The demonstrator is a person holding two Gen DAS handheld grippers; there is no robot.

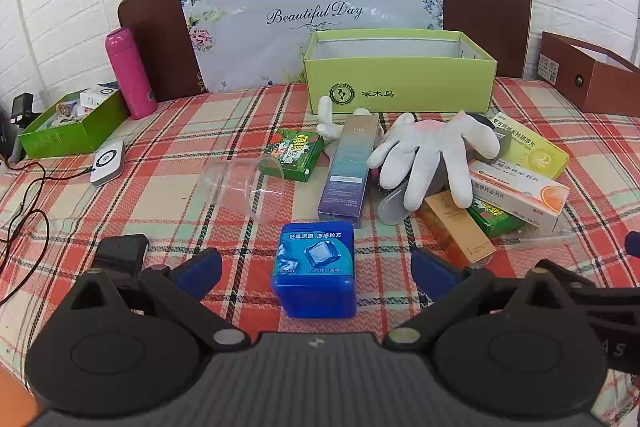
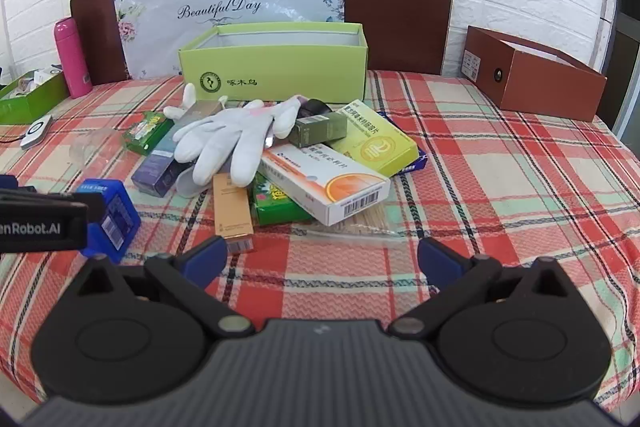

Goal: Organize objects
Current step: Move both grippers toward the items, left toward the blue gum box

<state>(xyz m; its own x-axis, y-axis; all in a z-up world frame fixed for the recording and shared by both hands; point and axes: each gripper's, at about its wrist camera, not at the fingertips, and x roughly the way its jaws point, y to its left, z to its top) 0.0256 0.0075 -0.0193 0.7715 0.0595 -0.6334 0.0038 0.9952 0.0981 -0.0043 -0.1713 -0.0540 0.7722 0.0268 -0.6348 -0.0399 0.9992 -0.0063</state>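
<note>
Left wrist view: left gripper [image 1: 316, 271] hangs low over the plaid-covered desk [image 1: 560, 267], jaws wide and holding nothing, with the blue tub [image 1: 314, 269] standing upright between them at 12 o'clock, apart from both pads. Probably the first pick, being nearest and clear of the pile. Beyond it, boxes lie heaped under a white glove [image 1: 432, 155], which likely needs lifting off first. A purple carton [image 1: 348, 167] lies at 12 o'clock, the empty light-green box [image 1: 400, 71] behind it, open side up, a likely destination. Right wrist view: right gripper [image 2: 320, 263] also has wide, empty jaws over bare cloth, the orange-printed medicine box [image 2: 324, 183] at 12 o'clock.
</note>
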